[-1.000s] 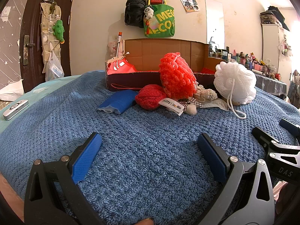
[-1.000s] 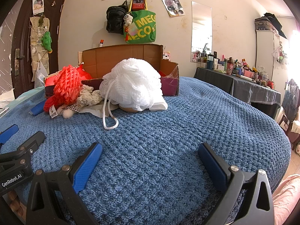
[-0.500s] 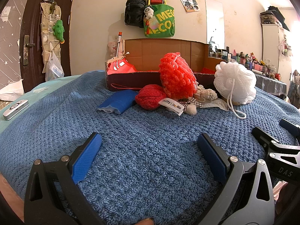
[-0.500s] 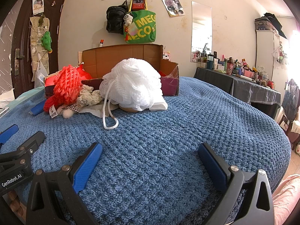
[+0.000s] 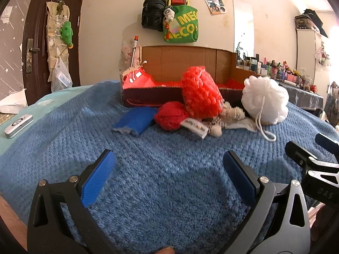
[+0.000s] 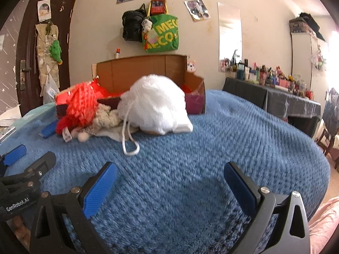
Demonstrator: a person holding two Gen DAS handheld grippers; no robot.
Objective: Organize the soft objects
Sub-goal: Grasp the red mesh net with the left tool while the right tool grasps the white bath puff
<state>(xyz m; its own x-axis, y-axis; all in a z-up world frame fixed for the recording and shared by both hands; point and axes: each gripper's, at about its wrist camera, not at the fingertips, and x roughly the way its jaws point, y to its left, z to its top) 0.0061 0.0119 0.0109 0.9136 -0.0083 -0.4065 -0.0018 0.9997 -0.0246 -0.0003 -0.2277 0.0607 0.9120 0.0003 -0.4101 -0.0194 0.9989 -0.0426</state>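
Blue-padded left gripper (image 5: 168, 166) and right gripper (image 6: 169, 176) both sit low over the blue blanket (image 6: 243, 144), jaws spread wide and empty, probably staged short of the pile. White loofah (image 6: 153, 105), red mesh pouf (image 5: 200, 94), red yarn ball (image 5: 171, 116) and blue cloth (image 5: 135, 121) lie bunched against the front of the cardboard box (image 5: 186, 59), likely their bin; none is inside yet.

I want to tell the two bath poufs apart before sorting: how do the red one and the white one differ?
The red pouf is red-orange; the white pouf is pure white. The red pouf stands taller and narrower, the white pouf sits rounder and wider. A white cord loop trails from the white pouf; none shows on the red pouf. Both rest on the blue blanket before the cardboard box.
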